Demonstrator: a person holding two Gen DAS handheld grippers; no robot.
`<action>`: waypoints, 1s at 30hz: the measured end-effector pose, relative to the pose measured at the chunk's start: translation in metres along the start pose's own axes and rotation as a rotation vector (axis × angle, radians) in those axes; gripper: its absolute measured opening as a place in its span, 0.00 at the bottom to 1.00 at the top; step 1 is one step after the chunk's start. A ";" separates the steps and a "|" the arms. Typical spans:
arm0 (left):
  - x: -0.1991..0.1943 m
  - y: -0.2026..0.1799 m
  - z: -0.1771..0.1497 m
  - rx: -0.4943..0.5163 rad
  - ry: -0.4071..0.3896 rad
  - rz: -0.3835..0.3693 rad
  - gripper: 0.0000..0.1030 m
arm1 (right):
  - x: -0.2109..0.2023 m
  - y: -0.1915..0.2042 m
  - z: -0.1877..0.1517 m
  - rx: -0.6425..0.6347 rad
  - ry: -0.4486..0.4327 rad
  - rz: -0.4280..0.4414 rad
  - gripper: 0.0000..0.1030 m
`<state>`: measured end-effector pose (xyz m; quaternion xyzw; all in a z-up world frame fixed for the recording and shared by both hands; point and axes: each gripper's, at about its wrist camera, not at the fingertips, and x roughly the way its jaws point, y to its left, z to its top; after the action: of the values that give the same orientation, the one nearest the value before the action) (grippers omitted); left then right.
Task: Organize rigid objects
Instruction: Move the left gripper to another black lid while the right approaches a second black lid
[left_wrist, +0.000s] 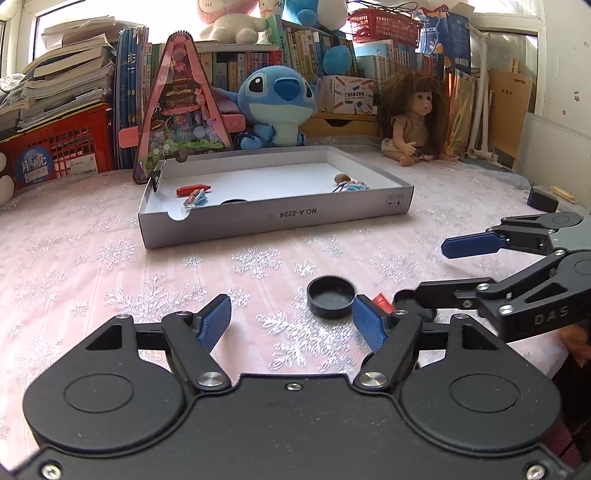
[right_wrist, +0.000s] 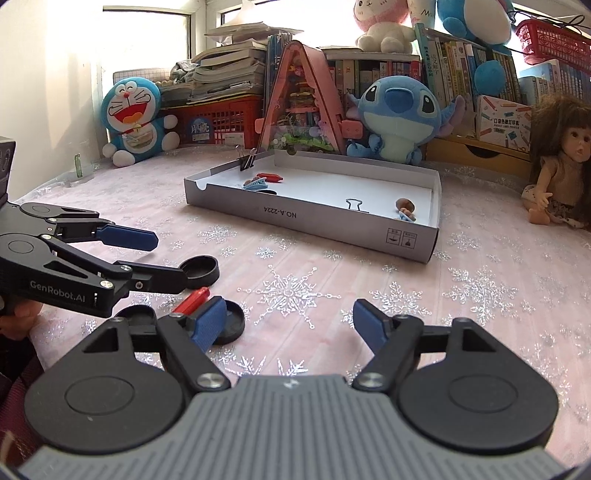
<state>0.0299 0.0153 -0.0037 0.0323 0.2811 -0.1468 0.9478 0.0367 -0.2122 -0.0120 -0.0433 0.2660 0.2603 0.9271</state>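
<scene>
A shallow grey cardboard tray lies on the pink snowflake tablecloth. It holds a red crayon-like stick, small blue toy pieces, a brown bit and binder clips. On the cloth in front lie two round black lids and a second red stick. My left gripper is open and empty, just left of the near lid. My right gripper is open and empty beside the lids and stick.
Behind the tray stand a pink triangular toy house, a blue Stitch plush, a doll at right and a Doraemon plush at left. Books and red crates line the back.
</scene>
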 end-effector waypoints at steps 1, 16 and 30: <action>0.002 0.001 -0.002 -0.002 0.007 0.012 0.69 | -0.001 0.000 -0.002 0.000 -0.004 0.008 0.83; 0.005 -0.006 -0.007 0.006 -0.008 0.014 0.74 | -0.001 0.007 -0.006 -0.060 -0.012 0.094 0.84; 0.006 -0.006 -0.007 0.002 -0.009 0.014 0.75 | 0.000 0.010 -0.006 -0.081 -0.001 0.113 0.84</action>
<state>0.0292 0.0095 -0.0121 0.0347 0.2766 -0.1406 0.9500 0.0288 -0.2052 -0.0169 -0.0654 0.2569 0.3228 0.9086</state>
